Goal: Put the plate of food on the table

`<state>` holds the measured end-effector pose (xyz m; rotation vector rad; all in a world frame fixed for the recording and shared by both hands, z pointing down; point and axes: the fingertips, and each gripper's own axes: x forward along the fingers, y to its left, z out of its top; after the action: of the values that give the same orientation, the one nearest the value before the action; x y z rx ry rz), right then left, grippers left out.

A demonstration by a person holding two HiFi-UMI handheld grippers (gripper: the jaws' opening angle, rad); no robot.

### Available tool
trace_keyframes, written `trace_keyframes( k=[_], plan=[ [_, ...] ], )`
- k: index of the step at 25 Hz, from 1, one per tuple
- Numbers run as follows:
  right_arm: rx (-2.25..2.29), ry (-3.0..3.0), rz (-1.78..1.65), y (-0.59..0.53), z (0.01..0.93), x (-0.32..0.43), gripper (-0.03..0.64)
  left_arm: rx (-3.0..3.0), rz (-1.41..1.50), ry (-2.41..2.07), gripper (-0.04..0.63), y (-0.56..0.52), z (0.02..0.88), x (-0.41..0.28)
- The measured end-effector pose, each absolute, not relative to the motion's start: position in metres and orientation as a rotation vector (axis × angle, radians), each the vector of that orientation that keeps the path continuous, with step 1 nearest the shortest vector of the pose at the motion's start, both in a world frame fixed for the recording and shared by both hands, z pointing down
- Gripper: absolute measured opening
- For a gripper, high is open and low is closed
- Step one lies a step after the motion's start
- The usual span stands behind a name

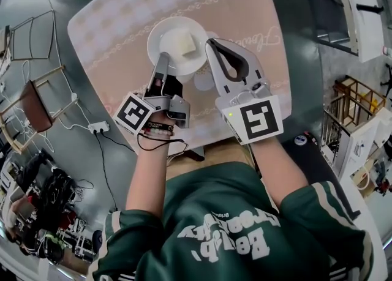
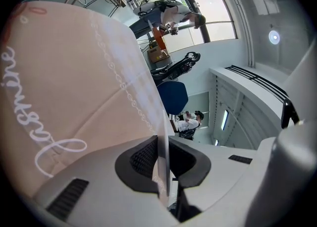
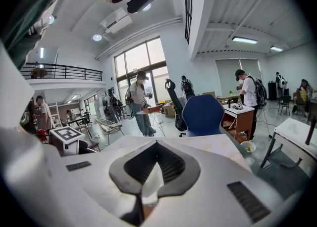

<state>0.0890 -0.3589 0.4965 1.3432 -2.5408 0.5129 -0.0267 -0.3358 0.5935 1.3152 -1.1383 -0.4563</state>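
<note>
plate in left tongs, right tongs

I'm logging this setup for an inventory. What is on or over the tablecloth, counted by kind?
Plate: 1
Food block: 1
Tongs: 2, the left tongs and the right tongs
Total: 4

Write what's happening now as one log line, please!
left gripper: shut on plate rim | right gripper: shut on plate rim | plate: over table, pale food block on it
</note>
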Motion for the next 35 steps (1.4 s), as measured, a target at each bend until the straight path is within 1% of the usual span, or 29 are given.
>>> trace_keyframes(
  k=[17,30,33,35],
  plan=[
    [1.313,-2.520,0.566,-0.369,0.520,0.089,0.015,1.259,-0.359,-1.170,0.041,-0.339,0.625,-0.025],
    [1.281,-2.502,0.589,-0.368,0.532,0.084,0.015,1.339,-0.157,-1.252,0.043,-0.334,0.634,-0.023],
    [1.275,-2.498,0.588,-0.368,0.532,0.083,0.015,1.386,-0.132,-1.256,0.092,-0.336,0.630,-0.020],
    [1.268,-2.496,0.581,-0.368,0.532,0.083,0.015,1.403,-0.114,-1.273,0.104,-0.337,0.628,-0.019]
  ],
)
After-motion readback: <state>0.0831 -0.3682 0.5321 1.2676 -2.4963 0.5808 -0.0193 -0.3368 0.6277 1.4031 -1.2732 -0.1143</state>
